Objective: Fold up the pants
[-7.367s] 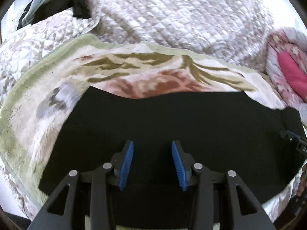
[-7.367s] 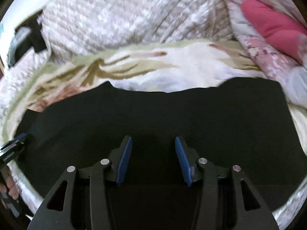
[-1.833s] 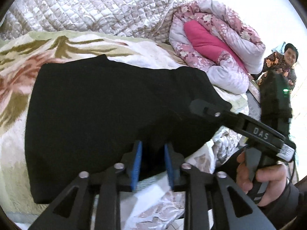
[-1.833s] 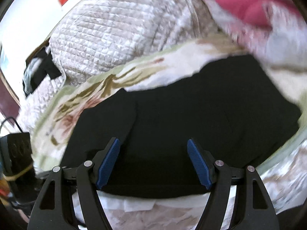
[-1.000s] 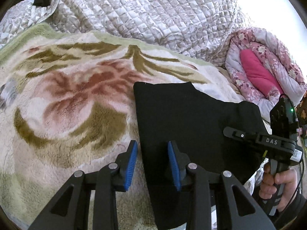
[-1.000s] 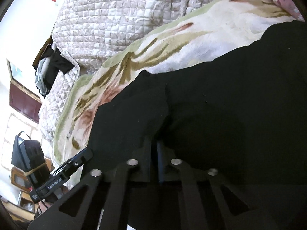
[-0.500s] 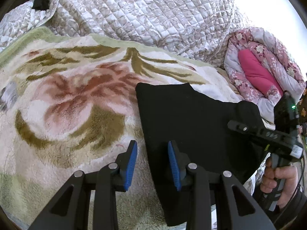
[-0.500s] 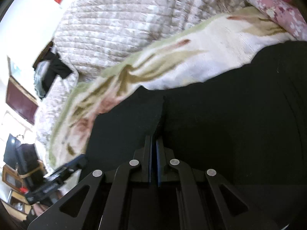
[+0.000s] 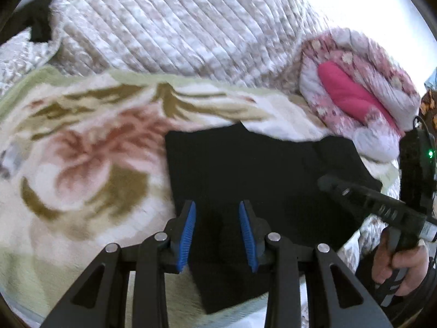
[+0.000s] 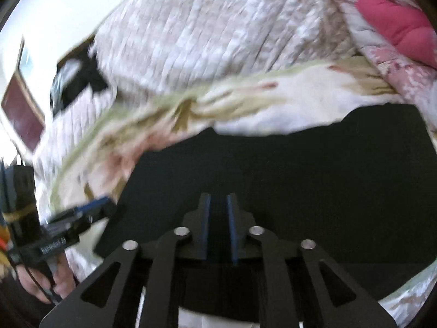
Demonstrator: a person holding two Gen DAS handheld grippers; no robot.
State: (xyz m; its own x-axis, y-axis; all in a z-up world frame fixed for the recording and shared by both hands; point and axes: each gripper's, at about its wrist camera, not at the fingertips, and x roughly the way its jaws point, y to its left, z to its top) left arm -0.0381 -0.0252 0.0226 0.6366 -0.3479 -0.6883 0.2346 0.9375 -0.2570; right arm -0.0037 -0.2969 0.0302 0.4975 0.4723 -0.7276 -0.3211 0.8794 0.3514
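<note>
One bed carries everything here. Across its back lies one quilted bedspread (image 9: 174, 27) in pale grey-pink; under the work lies one plush floral blanket (image 9: 82, 147), cream with green and rust leaves. One rolled pink floral comforter (image 9: 355, 87) sits at the far right. One pair of black pants (image 9: 259, 169), folded to a compact block, lies flat on the blanket near the bed's front edge.

There are two grippers. The left gripper (image 9: 217, 229) hovers over the block's left edge with its jaws released, part open, nothing pinched. The right gripper (image 10: 218, 227) has jaws just opening, a narrow gap above the black cloth, which they do not grasp.
</note>
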